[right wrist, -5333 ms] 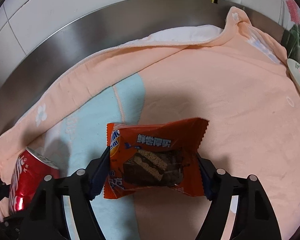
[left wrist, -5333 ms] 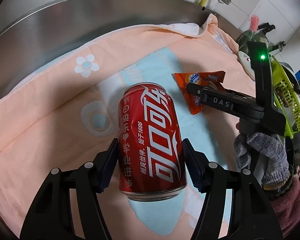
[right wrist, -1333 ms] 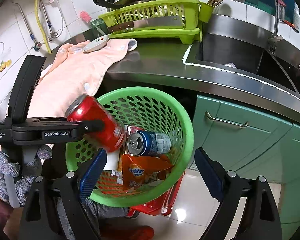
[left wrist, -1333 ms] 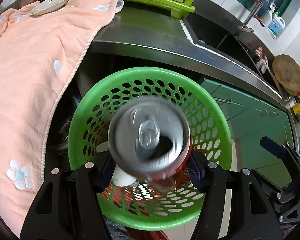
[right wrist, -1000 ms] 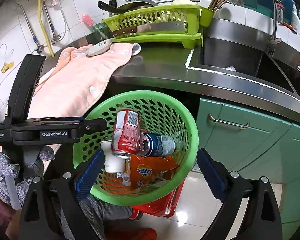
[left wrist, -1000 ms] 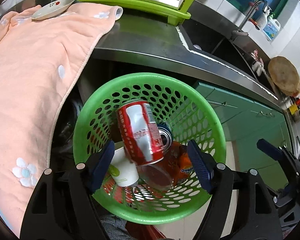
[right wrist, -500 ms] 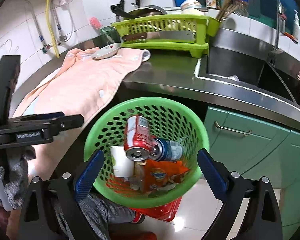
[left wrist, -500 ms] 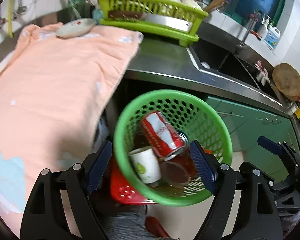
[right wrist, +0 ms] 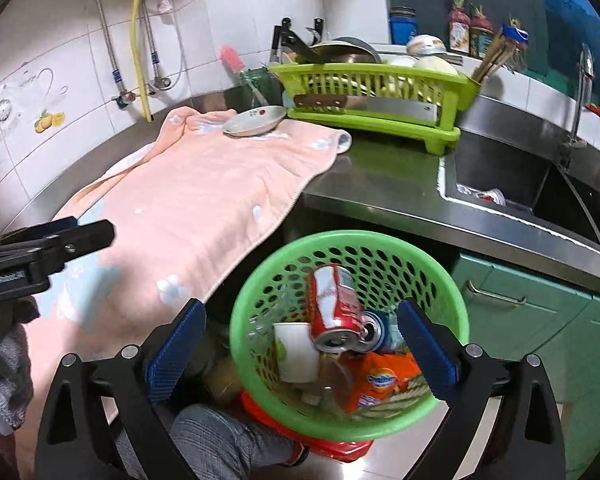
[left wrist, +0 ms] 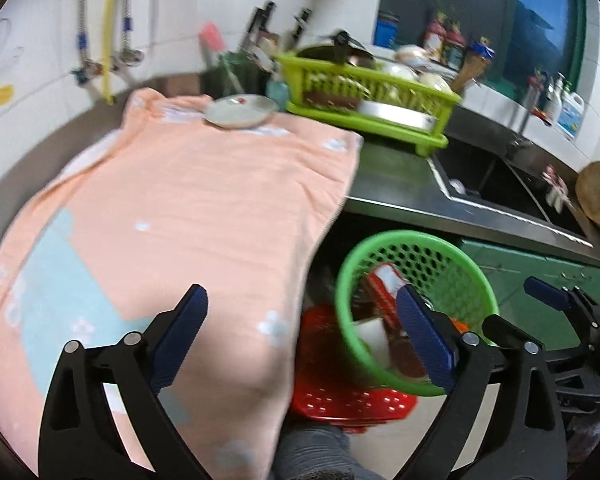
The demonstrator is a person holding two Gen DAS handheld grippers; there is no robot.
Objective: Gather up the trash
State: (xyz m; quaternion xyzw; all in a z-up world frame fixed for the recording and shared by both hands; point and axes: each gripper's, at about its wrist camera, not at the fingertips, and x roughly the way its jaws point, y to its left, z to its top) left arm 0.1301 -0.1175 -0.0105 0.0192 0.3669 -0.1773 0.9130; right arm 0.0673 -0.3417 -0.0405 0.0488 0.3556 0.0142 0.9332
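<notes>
A green perforated basket (right wrist: 458,312) stands below the counter edge on a red crate (right wrist: 340,448). In it lie the red cola can (right wrist: 332,304), a blue can (right wrist: 380,332), a white paper cup (right wrist: 296,348) and the orange snack wrapper (right wrist: 384,384). The basket (left wrist: 476,276) and red can (left wrist: 384,284) also show, blurred, in the left wrist view. My right gripper (right wrist: 300,352) is open and empty above the basket. My left gripper (left wrist: 300,336) is open and empty over the peach towel's (left wrist: 188,216) front edge.
The peach towel (right wrist: 204,192) covers the steel counter, with a small plate (right wrist: 256,120) at its far end. A lime dish rack (right wrist: 372,92) with a cleaver stands behind. A sink (right wrist: 512,176) is to the right, green cabinets (right wrist: 540,320) below.
The left gripper let go of the red can, which dropped into the basket. It has pulled back and swung left over the towel. The right gripper has risen slightly.
</notes>
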